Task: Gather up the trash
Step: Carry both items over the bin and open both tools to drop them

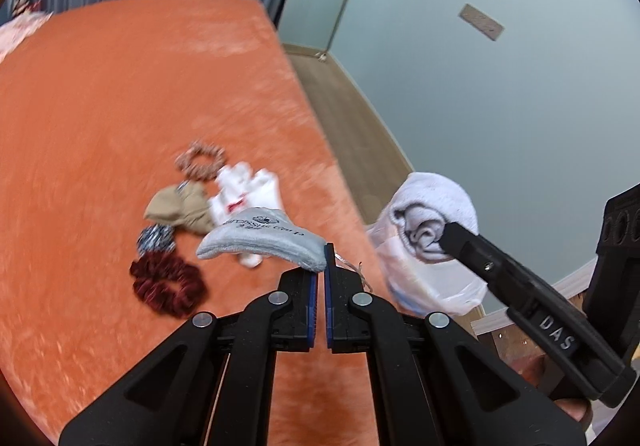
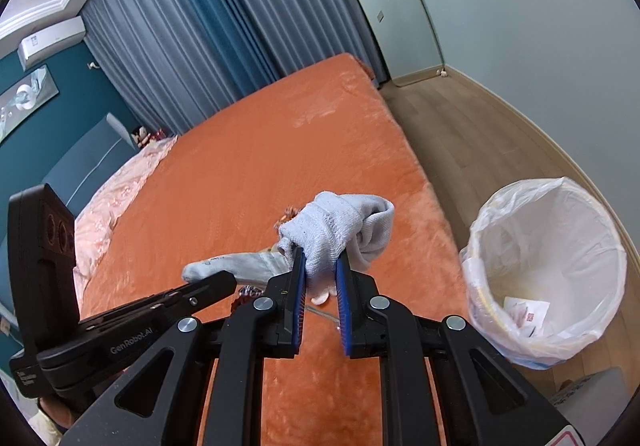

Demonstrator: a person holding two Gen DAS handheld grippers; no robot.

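Orange bed [image 2: 248, 165]; bin [image 2: 592, 221] only right view; scrunchies [image 1: 168, 286] only left.

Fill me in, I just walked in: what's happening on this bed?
A person is clearing things off the orange bed with a tool in each hand. The left tool pinches a grey sock; the right tool holds a rolled white sock. A lined bin waits on the floor. Scrunchies remain.
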